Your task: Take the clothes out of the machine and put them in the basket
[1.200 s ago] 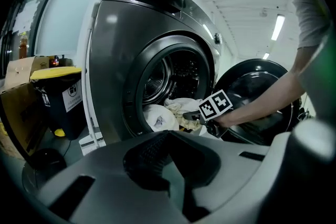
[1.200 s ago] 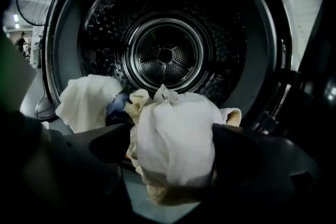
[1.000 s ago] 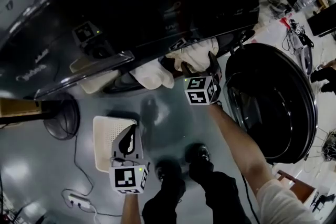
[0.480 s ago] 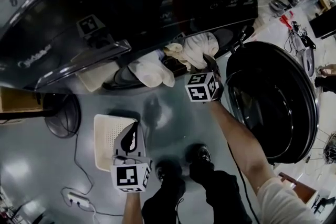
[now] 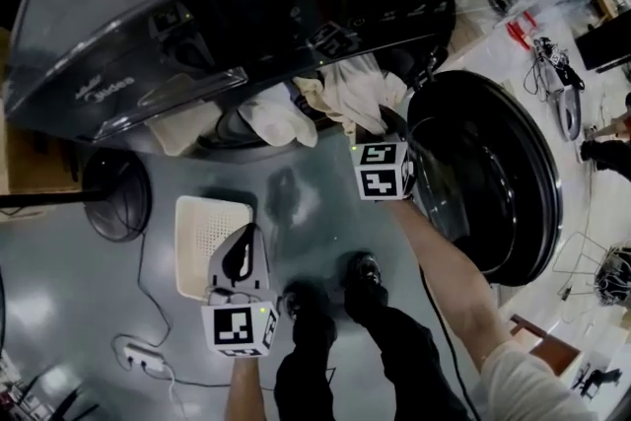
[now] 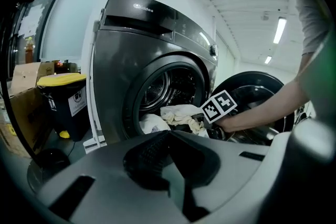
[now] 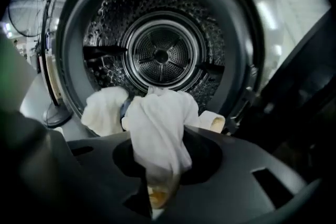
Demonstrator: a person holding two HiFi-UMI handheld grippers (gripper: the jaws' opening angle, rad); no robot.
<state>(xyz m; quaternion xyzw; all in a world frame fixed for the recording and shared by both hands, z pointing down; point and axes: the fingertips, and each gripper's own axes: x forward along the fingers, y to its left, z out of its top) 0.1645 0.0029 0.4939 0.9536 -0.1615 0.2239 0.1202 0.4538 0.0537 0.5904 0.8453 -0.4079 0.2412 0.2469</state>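
The dark washing machine (image 5: 197, 15) stands with its round door (image 5: 493, 182) swung open to the right. White clothes (image 5: 276, 118) spill from the drum's (image 7: 163, 52) mouth. My right gripper (image 5: 380, 125) is at that mouth. Its jaws have just been closing, and they now pinch a white cloth (image 7: 157, 128) that trails back into the drum. A second white garment (image 7: 102, 110) lies to its left. My left gripper (image 5: 246, 234) hovers above the white basket (image 5: 197, 222) on the floor, shut with nothing in it, pointing toward the machine (image 6: 152, 44).
A round black fan base (image 5: 113, 207) sits on the floor left of the basket. A power strip with cable (image 5: 138, 355) lies near the bottom left. The person's shoes (image 5: 360, 276) stand before the machine. A yellow-lidded bin (image 6: 65, 97) and a cardboard box are at the machine's left.
The right gripper went from open at the clothes to shut on the white cloth and has drawn back a little, lifting it. The left gripper rose slightly over the basket.
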